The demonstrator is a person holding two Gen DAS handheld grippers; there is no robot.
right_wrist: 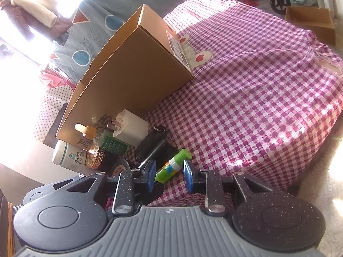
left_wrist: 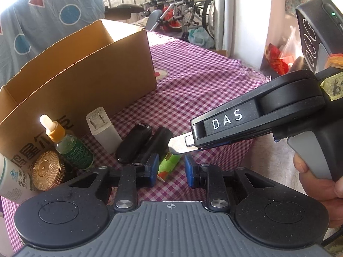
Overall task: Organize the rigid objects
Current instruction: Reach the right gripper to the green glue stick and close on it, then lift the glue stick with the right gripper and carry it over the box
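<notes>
An open cardboard box stands on the purple checked cloth; it also shows in the right wrist view. In front of it lie a dropper bottle, a white charger, a black key fob, a black cylinder, a gold lid and a green glue stick. My left gripper is open just above the glue stick. My right gripper is open, its pads on either side of the glue stick, apart from it. The right gripper's body reaches in from the right.
A white tube lies at the left by the gold lid. A wheelchair stands beyond the table. A second small cardboard box sits on the floor past the far edge. The cloth's right half is bare.
</notes>
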